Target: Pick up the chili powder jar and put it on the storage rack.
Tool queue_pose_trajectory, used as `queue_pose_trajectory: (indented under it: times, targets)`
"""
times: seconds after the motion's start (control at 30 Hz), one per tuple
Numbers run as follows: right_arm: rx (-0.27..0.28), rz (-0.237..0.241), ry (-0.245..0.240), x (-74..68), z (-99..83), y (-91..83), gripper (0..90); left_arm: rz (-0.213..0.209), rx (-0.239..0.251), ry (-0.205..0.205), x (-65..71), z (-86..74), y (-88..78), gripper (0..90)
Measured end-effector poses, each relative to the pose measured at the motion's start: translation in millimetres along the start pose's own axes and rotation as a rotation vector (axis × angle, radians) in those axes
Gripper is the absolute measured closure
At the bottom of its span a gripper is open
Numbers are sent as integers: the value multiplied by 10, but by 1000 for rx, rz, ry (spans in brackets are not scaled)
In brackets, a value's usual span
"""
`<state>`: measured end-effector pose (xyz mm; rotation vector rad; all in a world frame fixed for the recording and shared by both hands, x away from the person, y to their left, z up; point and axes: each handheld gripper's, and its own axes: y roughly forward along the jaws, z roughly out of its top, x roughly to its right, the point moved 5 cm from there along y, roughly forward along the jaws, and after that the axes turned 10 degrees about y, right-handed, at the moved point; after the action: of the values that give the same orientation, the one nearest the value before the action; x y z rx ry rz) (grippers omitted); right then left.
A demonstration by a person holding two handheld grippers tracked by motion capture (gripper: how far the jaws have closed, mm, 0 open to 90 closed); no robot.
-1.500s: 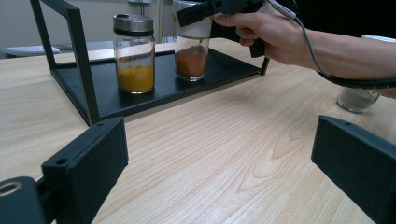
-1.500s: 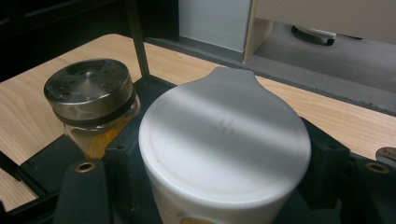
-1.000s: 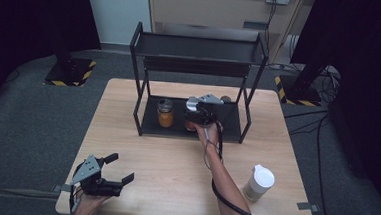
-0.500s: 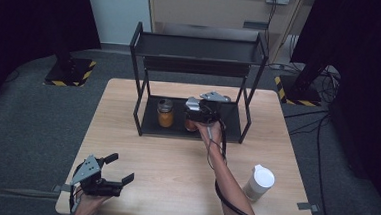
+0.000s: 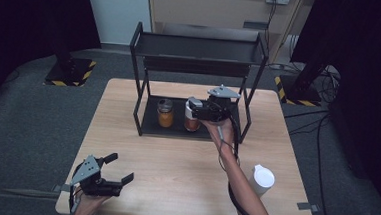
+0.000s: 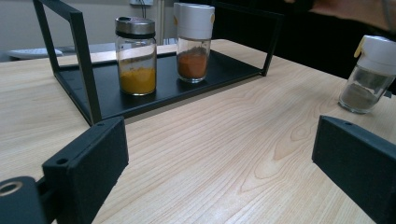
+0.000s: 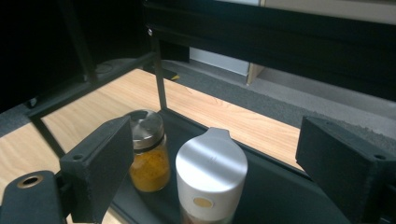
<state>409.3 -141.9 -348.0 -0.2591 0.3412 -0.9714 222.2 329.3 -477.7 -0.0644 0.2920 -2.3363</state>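
A black two-tier rack (image 5: 144, 92) stands at the back of the wooden table (image 5: 175, 161). On its lower shelf are a steel-lidded jar of yellow spice (image 5: 165, 114) (image 7: 147, 154) and a white-capped jar of red spice (image 5: 192, 122) (image 7: 211, 177). My right gripper (image 5: 201, 108) (image 7: 215, 135) hovers just above the white cap. Its jaws have just been opening and stand wide, with nothing pressed between the pads. My left gripper (image 5: 120, 167) (image 6: 219, 144) rests low at the table's front left, open and empty.
A second white-capped jar with grey spice (image 5: 263, 178) (image 6: 369, 74) stands on the table at the front right, beside the person's right forearm. The rack's upper shelf (image 5: 199, 50) overhangs the two jars. Cables and stands lie on the floor behind.
The right gripper has let go of the white-capped red spice jar on the lower shelf, opened its jaws and risen above it. The left gripper has stayed put.
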Motion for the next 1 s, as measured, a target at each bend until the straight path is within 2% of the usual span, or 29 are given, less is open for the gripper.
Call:
queue_pose_trajectory:
  times: [0.17,0.3,0.6,0.8,1.0]
  targets:
    - [-10,8,-28,4,77,-194,108,3,1,1,4,1,-4,26]
    - [-26,33,-12,52,120,-319,102,3,5,3,3,-2,-6,27]
    - [1,36,-79,21,203,-734,95,-4,9,3,0,-4,-8,28]
    - [10,79,-23,163,155,-988,93,-5,11,3,1,-5,-8,28]
    - [28,88,-32,232,126,-1253,91,-3,13,0,1,-7,-9,28]
